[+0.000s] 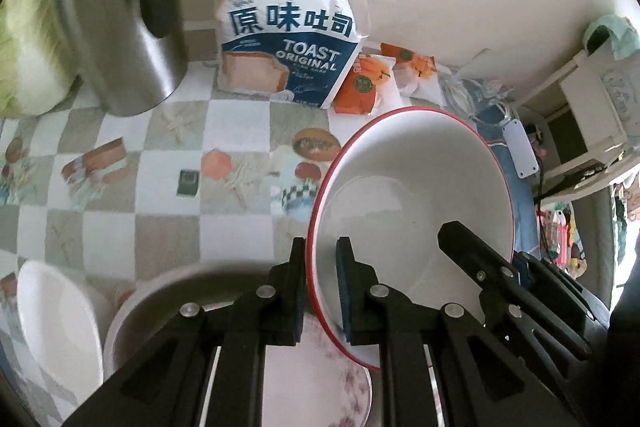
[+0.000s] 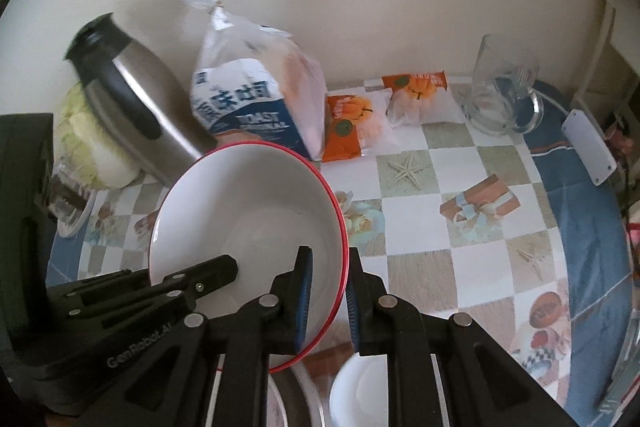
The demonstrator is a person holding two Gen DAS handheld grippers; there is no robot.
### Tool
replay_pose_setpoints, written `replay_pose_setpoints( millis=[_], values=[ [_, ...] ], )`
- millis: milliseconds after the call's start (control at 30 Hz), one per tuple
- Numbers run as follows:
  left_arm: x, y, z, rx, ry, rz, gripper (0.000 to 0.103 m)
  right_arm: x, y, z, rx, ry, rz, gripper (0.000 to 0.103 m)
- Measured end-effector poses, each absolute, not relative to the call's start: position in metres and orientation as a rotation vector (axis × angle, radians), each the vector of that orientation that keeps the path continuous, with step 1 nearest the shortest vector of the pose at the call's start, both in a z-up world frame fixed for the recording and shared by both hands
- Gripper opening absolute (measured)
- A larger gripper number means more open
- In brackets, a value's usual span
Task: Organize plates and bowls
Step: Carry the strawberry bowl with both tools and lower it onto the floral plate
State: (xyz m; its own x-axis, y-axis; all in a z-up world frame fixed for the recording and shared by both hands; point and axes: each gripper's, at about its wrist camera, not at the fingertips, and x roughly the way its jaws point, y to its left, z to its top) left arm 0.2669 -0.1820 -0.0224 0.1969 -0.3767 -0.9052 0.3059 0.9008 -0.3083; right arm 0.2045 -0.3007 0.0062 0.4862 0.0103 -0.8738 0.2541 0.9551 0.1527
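1. A red-rimmed white bowl [image 1: 412, 195] is gripped at its left rim by the left claw [image 1: 322, 283], and is held tilted above the surface [image 1: 160, 227].
2. The opposite rim is clamped by the right claw [image 1: 480, 259].
3. A toast bag [image 1: 288, 47] and a steel jug [image 1: 116, 15] are seen near the surface's far edge.
4. A floral plate [image 1: 316, 387] is seen below the bowl.

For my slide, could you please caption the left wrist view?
Both tools hold a red-rimmed bowl above a basin.
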Motion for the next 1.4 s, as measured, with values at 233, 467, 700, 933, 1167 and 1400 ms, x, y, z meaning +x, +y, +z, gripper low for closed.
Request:
replay_pose_setpoints(
  millis=[233,467,700,933,1167,1400],
  values=[
    [0.231,-0.151,-0.016,-0.077,1.288,-0.415,0.014,0.175,-0.271,0.01,0.266,1.073,-0.115,0.017],
    [0.199,-0.119,-0.028,-0.141,1.305,-0.369,0.014,0.15,-0.243,0.0,0.259,1.092,-0.075,0.017],
    [0.174,-0.098,-0.031,-0.119,1.275,-0.345,0.015,0.122,-0.216,-0.012,0.249,1.082,-0.06,0.018],
    [0.157,-0.078,-0.04,-0.139,1.253,-0.326,0.015,0.109,-0.199,-0.021,0.252,1.072,-0.04,0.018],
    [0.152,-0.071,-0.044,-0.13,1.239,-0.315,0.015,0.104,-0.195,-0.031,0.296,1.07,-0.032,0.018],
    [0.155,-0.068,-0.052,-0.142,1.27,-0.323,0.016,0.105,-0.196,-0.035,0.333,1.076,-0.042,0.018]
  ],
)
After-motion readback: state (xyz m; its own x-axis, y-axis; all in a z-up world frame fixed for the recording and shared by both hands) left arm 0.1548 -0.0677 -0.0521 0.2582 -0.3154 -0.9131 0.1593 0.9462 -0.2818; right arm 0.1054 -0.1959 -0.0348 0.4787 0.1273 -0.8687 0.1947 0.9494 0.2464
